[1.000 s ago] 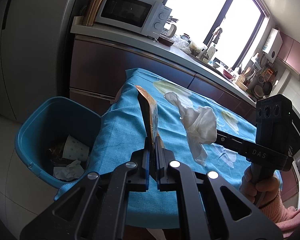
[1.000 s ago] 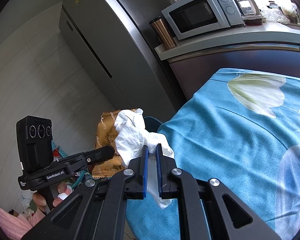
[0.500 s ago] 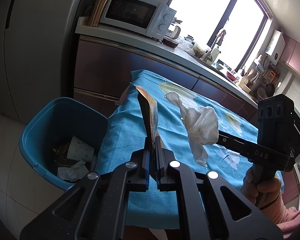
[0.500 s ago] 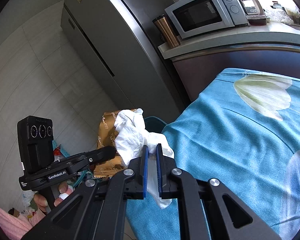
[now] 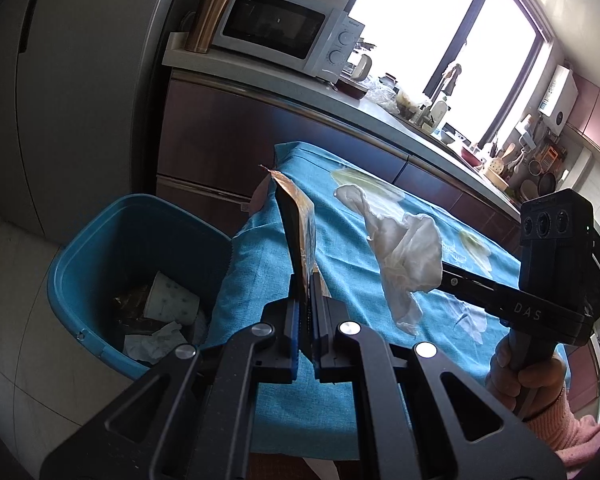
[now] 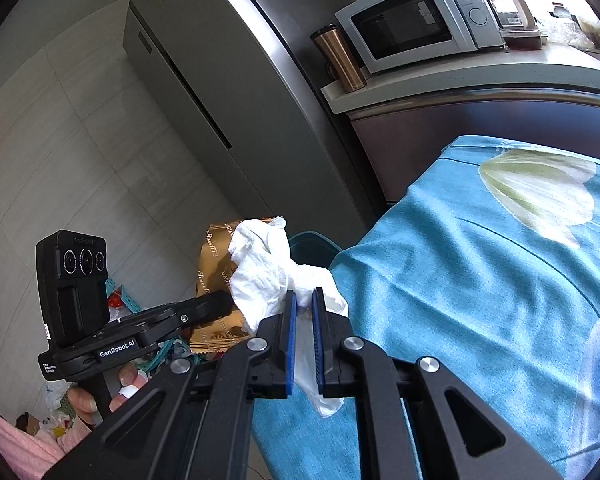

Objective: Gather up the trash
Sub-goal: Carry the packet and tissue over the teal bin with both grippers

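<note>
Left gripper (image 5: 309, 280) clamps a gold wrapper (image 5: 298, 224) edge-on, long axis upright, above the tablecloth (image 5: 340, 248) edge beside the blue bin (image 5: 100, 248). Right gripper (image 6: 304, 300) pinches a crumpled white tissue (image 6: 260, 272), its tail hanging below. Wrapper print mostly unreadable; tissue hides part.

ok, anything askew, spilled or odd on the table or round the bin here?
Nothing stands out. The teal flowered tablecloth is bare, no spill. The blue plastic bin stands upright with a paper cup inside. The gold foil wrapper and crumpled white tissue are each held in shut jaws.
</note>
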Action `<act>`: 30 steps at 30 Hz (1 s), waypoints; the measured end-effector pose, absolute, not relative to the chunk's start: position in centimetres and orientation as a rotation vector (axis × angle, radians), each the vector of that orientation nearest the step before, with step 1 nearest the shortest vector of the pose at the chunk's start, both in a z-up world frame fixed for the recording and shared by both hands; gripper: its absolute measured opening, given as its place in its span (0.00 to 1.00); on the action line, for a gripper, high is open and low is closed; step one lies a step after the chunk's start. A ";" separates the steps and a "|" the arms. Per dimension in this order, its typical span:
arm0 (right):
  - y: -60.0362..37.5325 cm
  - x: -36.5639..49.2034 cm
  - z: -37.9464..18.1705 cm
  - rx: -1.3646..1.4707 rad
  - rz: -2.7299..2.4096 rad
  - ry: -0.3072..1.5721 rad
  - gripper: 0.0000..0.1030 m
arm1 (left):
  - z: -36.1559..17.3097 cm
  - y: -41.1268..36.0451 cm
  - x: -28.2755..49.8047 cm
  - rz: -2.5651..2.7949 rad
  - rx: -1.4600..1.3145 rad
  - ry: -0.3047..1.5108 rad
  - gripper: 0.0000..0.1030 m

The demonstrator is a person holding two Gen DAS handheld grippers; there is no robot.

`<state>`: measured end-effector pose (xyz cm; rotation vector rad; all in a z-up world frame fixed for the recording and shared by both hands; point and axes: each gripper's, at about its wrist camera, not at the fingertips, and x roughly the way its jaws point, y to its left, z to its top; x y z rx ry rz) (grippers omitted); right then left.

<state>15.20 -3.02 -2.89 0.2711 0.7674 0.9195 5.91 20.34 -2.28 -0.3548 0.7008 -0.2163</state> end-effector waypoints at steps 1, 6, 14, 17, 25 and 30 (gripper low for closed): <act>-2.9 15.2 -2.9 0.269 0.921 0.768 0.07 | -2.3 20.4 5.9 -0.214 -0.355 0.701 0.05; -2.5 15.3 -2.9 0.263 0.927 0.773 0.07 | -2.3 20.6 5.9 -0.202 -0.358 0.701 0.05; -1.7 15.4 -2.9 0.252 0.938 0.778 0.07 | -2.2 21.0 5.9 -0.185 -0.359 0.697 0.05; -1.4 15.5 -2.9 0.249 0.942 0.780 0.07 | -2.3 21.3 5.9 -0.179 -0.361 0.695 0.05; -0.4 15.7 -2.7 0.232 0.955 0.779 0.07 | -2.2 22.1 5.5 -0.156 -0.369 0.685 0.05; 0.1 15.8 -2.7 0.227 0.962 0.781 0.07 | -2.2 22.7 5.5 -0.144 -0.372 0.683 0.05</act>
